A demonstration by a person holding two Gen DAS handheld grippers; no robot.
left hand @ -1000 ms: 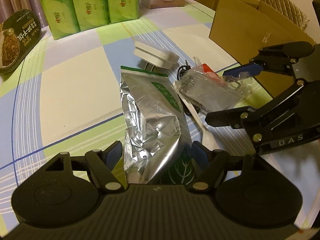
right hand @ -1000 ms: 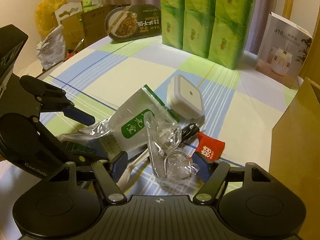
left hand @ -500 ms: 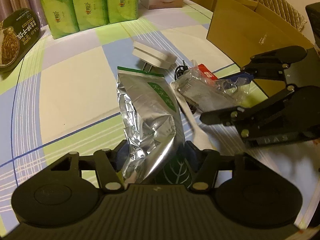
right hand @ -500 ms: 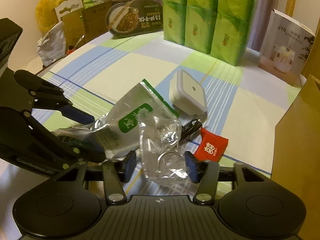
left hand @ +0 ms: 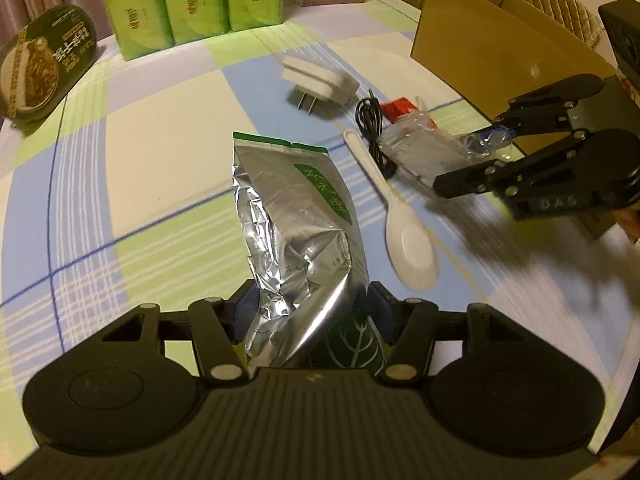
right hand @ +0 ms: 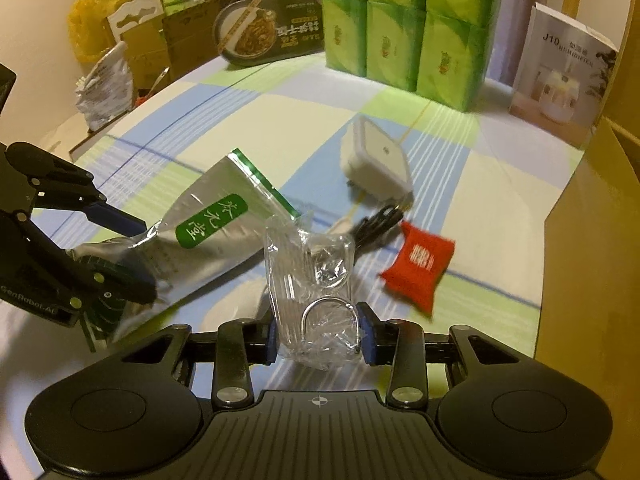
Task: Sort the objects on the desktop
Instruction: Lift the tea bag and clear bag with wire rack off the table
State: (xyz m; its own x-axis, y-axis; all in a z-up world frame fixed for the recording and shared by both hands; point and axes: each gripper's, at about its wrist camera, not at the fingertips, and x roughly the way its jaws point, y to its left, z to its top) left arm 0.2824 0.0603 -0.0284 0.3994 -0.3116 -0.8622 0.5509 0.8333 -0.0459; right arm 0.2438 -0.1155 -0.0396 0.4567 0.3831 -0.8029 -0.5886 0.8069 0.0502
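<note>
1. Two grippers work over the checked tabletop (left hand: 168, 152). The left gripper (left hand: 308, 312) has its jaws clenched on one silver foil pouch (left hand: 296, 216), gripping its lower end; the pouch's green-edged top points away from the gripper.
2. The right gripper (right hand: 320, 334) has its jaws clamped on one clear plastic packet (right hand: 310, 268) with a metal ring inside.
3. Taking the foil pouch as landmark: one white plastic spoon (left hand: 400, 224) lies just to its right on the tabletop.
4. One white plug adapter (left hand: 320, 82) sits beyond the pouch, prongs toward it.
5. One coiled black cable (left hand: 372, 128) and one red sachet (right hand: 418, 266) lie right of the pouch, past the spoon.
6. One cardboard box (left hand: 492, 52) stands farther right.
7. Green tissue packs (left hand: 192, 0) are stacked well behind the pouch, six counted in the right wrist view, with one noodle tray (left hand: 40, 64) to their left.
</note>
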